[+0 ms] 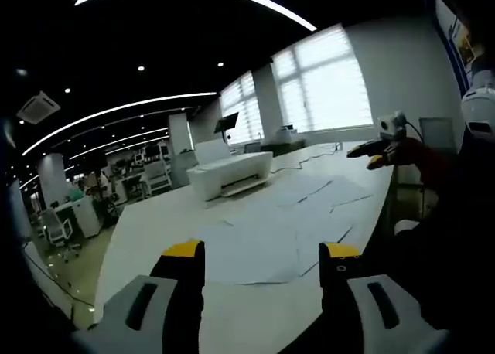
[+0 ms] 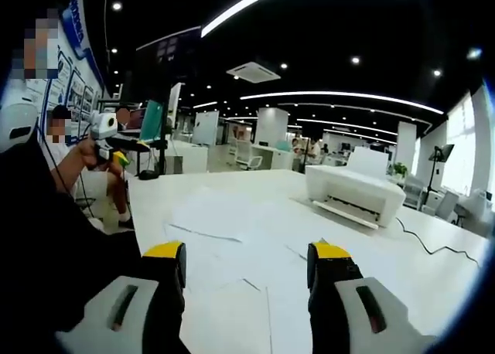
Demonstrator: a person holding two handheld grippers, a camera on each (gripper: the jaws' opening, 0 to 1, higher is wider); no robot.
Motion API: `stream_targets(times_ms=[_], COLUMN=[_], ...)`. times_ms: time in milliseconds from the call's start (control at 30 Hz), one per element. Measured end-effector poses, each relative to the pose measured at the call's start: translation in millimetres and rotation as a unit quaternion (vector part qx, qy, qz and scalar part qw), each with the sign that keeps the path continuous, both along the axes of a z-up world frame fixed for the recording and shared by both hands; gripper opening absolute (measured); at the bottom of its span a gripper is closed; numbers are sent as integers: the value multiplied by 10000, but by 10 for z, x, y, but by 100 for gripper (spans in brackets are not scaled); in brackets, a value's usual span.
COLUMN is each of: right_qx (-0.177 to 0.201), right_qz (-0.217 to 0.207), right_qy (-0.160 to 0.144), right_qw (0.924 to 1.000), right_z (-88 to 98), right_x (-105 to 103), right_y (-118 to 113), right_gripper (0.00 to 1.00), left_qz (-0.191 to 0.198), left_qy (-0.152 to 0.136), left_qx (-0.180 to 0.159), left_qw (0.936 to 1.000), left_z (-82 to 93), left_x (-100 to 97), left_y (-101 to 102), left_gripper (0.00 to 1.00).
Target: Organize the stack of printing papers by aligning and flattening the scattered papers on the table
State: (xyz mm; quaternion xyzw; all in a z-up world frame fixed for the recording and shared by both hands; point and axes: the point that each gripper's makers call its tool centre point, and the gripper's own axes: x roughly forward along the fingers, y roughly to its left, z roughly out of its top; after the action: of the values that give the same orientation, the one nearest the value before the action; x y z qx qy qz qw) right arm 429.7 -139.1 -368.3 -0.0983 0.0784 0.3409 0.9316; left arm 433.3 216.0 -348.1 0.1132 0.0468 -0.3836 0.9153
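Observation:
Several white sheets of paper (image 1: 278, 230) lie scattered and overlapping on the long white table (image 1: 155, 222), some with corners lifted. My left gripper (image 1: 263, 253) hovers over the near end of the spread, open, with nothing between its yellow-tipped jaws. In the right gripper view the same loose sheets (image 2: 232, 238) spread across the table (image 2: 433, 277) ahead. My right gripper (image 2: 246, 255) hangs above them, open and holding nothing.
A white printer (image 1: 230, 172) (image 2: 356, 188) stands on the table beyond the papers, with a cable (image 2: 433, 246) trailing from it. A person's hand holds another gripper (image 1: 383, 149) (image 2: 104, 137) at the table's edge. Office desks and chairs lie beyond.

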Motion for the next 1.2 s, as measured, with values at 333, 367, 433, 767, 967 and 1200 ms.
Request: stream_targets(times_ms=[333,367,433,767,967,1200], right_qx=[-22,-25,-35,-154,-228,-274], right_qz=[113,124,145,374,513,620], right_qy=[-24,-27,-23,21,92,187], right_qw=[9999,9999,9999,9992,9984,9975], right_z=[78,85,96,172,151,125], right_x=[152,174,224,490,624,795], right_y=[109,120,144,294,414,521], right_gripper=[60,60,60,60,60,60], left_qz=[-28,-28,-36,-72,-92,-132], left_qy=[86,98,119,225,312,387], left_qx=[-58,-60,-61,-99,-91,-98], left_qw=[9999,9999,9999,9997,9994,9991], left_z=[-41,-49,-63,-103,-144,-184], left_x=[22,27,37,82,143,223], left_y=[5,4,0,-23,-42,-65], left_gripper=[62,62,62,60,60,60])
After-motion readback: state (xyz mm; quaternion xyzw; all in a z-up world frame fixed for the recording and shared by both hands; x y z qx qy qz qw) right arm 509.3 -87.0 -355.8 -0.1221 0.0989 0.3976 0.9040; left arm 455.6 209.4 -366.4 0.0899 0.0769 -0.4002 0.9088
